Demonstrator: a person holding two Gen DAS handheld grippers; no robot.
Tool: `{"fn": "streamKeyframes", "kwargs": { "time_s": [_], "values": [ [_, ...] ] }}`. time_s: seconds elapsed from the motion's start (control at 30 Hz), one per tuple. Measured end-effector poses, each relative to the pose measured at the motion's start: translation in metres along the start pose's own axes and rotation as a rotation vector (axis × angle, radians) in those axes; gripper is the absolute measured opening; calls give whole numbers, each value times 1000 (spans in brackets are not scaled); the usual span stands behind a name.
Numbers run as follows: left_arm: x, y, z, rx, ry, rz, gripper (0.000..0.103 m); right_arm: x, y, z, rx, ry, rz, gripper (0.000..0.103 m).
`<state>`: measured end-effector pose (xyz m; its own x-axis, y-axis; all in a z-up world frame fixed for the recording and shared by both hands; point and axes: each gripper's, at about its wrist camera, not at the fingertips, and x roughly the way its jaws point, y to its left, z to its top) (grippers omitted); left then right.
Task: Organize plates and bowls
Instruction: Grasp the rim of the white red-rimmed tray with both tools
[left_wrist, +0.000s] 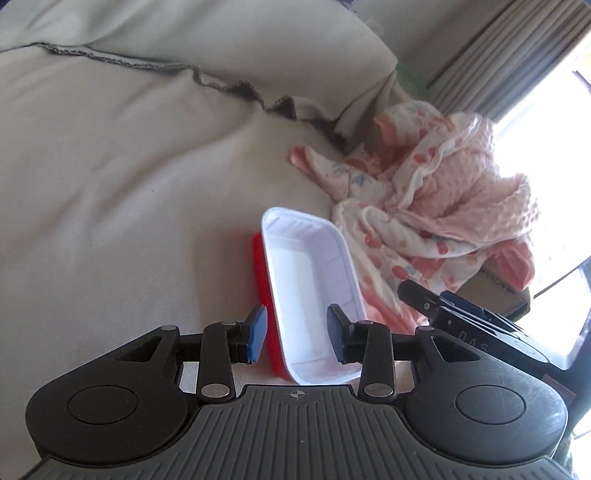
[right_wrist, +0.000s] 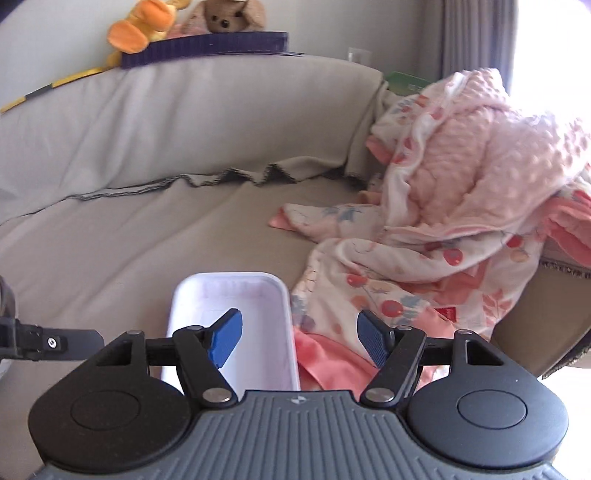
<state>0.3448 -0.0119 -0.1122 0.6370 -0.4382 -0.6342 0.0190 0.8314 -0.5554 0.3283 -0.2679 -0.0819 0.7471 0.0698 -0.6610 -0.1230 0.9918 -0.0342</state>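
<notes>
A white rectangular tray (left_wrist: 310, 280) lies on the beige sofa seat (left_wrist: 129, 229), with red showing along its left side and under its near end. My left gripper (left_wrist: 297, 330) hangs over the tray's near end. Its left pad is beside the red side and its right pad is over the white inside, with a wide gap and no visible grip. In the right wrist view the same tray (right_wrist: 258, 306) lies low and left of centre. My right gripper (right_wrist: 301, 338) stands open astride the tray's right wall, its left finger over the tray and its right finger over pink cloth.
A heap of pink patterned blankets (left_wrist: 436, 206) (right_wrist: 461, 199) sits directly right of the tray and touches it. The sofa back (right_wrist: 184, 122) carries plush toys (right_wrist: 184, 22) on top. A curtain and a bright window (left_wrist: 535, 74) lie to the right. A cardboard box edge (right_wrist: 546, 321) stands at the far right.
</notes>
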Motion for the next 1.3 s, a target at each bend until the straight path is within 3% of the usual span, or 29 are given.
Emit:
{"fn": "streamKeyframes", "kwargs": {
  "time_s": [0.17,0.3,0.33,0.4,0.53,0.7,0.83,0.93,1.17,1.3],
  "values": [
    [41,-5,-4,47,24,123,39,39,-21,-20,206,67,106,67],
    [64,4,-4,32,63,144,38,71,-25,-35,313,145,145,48],
    [65,5,-6,39,56,140,36,75,-23,-40,336,170,173,37],
    [62,4,-9,85,51,144,24,76,-20,-46,357,189,225,21],
    [40,10,-15,68,23,179,23,57,9,-54,286,147,242,20],
    [-23,36,-32,16,-74,202,23,34,53,-59,199,122,320,20],
    [-64,62,-53,-33,-91,246,26,20,88,-68,159,128,418,20],
    [-83,83,-70,-109,-75,229,24,14,109,-82,134,130,455,20],
    [-86,101,-87,-160,-42,309,22,8,132,-113,66,181,476,20],
    [-79,106,-83,-152,-54,310,23,4,134,-118,34,159,460,20]
  ]
}}
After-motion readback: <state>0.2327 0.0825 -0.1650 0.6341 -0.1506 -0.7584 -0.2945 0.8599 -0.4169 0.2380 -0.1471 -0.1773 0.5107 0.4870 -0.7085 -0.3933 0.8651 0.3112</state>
